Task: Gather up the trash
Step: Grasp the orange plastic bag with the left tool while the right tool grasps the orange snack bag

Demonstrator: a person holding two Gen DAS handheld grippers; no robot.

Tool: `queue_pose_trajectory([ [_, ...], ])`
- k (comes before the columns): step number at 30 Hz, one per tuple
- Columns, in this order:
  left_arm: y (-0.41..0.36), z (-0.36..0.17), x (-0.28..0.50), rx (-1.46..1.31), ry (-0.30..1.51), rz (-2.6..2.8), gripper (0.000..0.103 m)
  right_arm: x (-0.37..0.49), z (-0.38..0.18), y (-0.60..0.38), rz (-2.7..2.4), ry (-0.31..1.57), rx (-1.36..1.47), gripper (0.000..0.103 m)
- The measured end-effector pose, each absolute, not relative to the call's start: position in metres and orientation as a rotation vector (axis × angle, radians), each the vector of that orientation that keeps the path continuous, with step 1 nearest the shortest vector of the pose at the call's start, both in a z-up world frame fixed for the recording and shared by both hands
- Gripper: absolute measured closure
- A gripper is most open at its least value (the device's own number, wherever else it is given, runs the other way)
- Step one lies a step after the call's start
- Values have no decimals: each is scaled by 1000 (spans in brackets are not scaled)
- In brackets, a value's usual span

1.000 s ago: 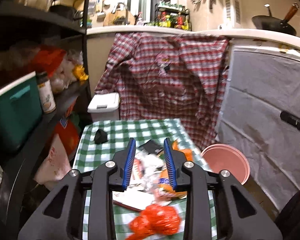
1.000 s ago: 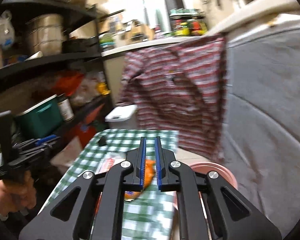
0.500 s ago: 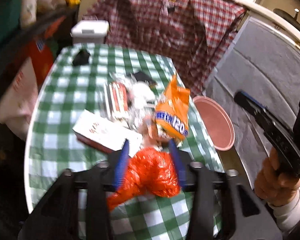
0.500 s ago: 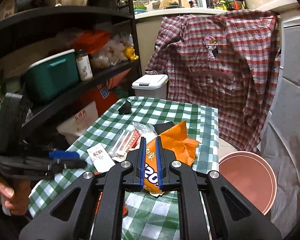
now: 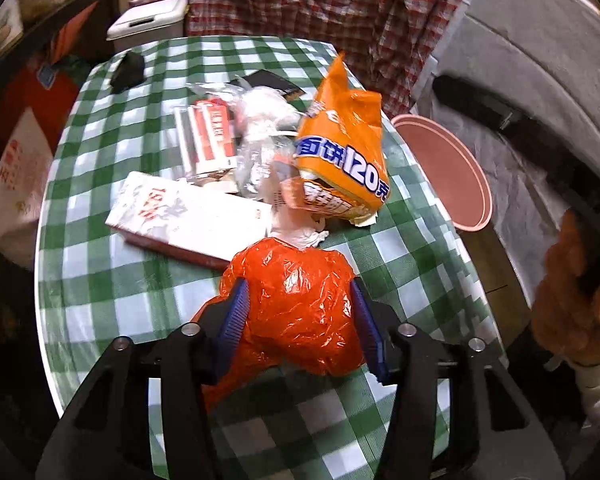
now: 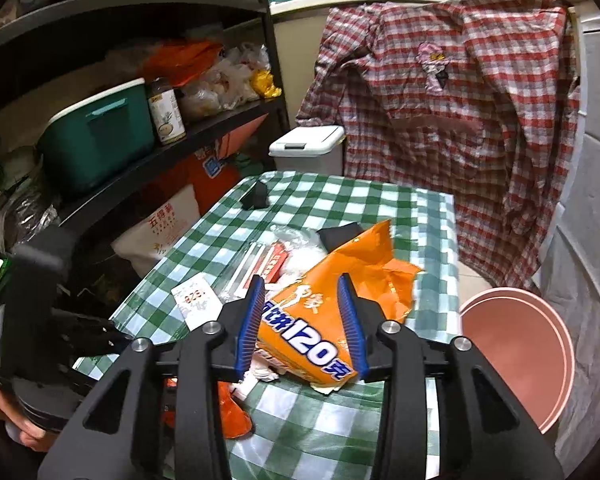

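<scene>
Orange-red crinkled plastic fills the space between the left gripper's blue pads: the red plastic bag sits on the green-checked tablecloth with a finger on either side, the pads at or very near its flanks, though whether they actually press it cannot be told. Only a sliver of that bag shows low down in the right wrist view, half hidden behind the right gripper's own frame. The right gripper is spread wide around the orange snack packet, whose printed "120" faces the camera; the fingers flank it without clearly touching. From the left wrist view the same packet stands tilted at the table's right edge, beside crumpled clear plastic, a red-and-white carton and a flat white box. A pink basin lies just off the table's right side in both views. Only the right wrist view takes in the shelf with a teal storage box and the whole plaid shirt hanging behind.
</scene>
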State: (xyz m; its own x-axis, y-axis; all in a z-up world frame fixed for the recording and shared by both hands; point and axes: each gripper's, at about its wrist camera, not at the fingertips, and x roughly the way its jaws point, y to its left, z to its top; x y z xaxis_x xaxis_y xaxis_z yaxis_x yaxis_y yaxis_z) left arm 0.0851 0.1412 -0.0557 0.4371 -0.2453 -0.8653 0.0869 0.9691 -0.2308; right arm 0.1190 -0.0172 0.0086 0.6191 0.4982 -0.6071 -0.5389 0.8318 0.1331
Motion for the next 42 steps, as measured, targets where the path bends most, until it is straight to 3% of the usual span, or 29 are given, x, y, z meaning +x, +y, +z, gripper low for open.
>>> queue_pose_trajectory([
  [11,217,-17,61,-296,988,5,57,123,-33,46,581,769,-221,44],
  [24,228,1,78,-281,876,182,57,111,-59,67,467,728,-516,46],
  [26,228,6,81,-296,857,217,57,108,-56,66,467,707,-528,57],
  [28,226,14,85,-315,832,249,57,108,-56,64,467,706,-536,80],
  [31,219,27,90,-323,798,276,57,107,-55,60,482,724,-539,99],
  [42,195,47,104,-392,735,242,57,97,-13,41,480,641,-478,103],
])
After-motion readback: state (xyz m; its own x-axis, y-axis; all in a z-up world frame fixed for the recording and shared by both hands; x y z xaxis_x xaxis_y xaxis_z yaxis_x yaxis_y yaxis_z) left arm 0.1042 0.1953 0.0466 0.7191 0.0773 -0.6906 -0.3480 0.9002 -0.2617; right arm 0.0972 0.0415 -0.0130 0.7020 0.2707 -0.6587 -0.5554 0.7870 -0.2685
